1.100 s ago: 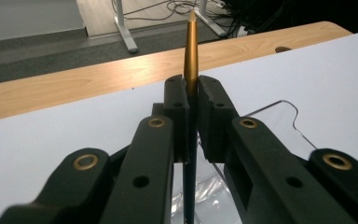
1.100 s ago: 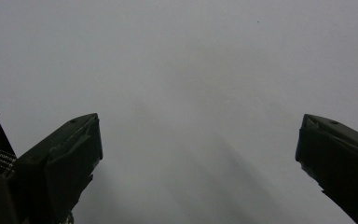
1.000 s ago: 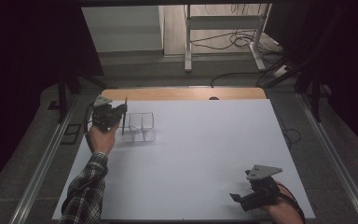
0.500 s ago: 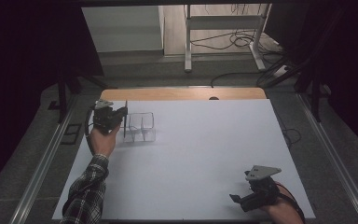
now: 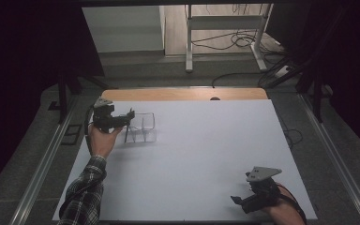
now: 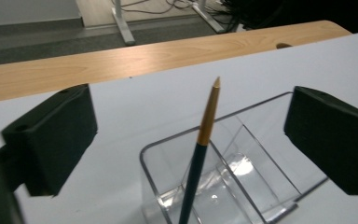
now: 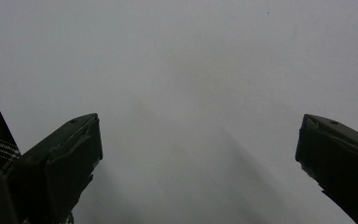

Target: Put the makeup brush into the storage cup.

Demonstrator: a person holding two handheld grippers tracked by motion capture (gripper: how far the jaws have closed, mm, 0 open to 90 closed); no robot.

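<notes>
At the far left of the white table, the left gripper sits in the person's left hand, right beside a clear plastic organizer. Its jaws have just been opening and now stand wide apart, released. Seen from the left gripper view, a pencil with a dark blue shaft and a gold upper end stands between the two black jaws without touching either. The pencil's lower end rests inside the nearest compartment of the clear organizer, and it leans slightly, its tip pointing up toward the wooden table edge. From the high view, the pencil shows as a thin dark line at the organizer's left end, just below the jaws. A plaid sleeve covers the left forearm.

Near the bottom right corner of the table, well apart from the organizer, the right gripper rests in the person's right hand, with its grey three-cornered plate on top. In the right gripper view its jaws are spread wide over bare white table, with nothing between them.
</notes>
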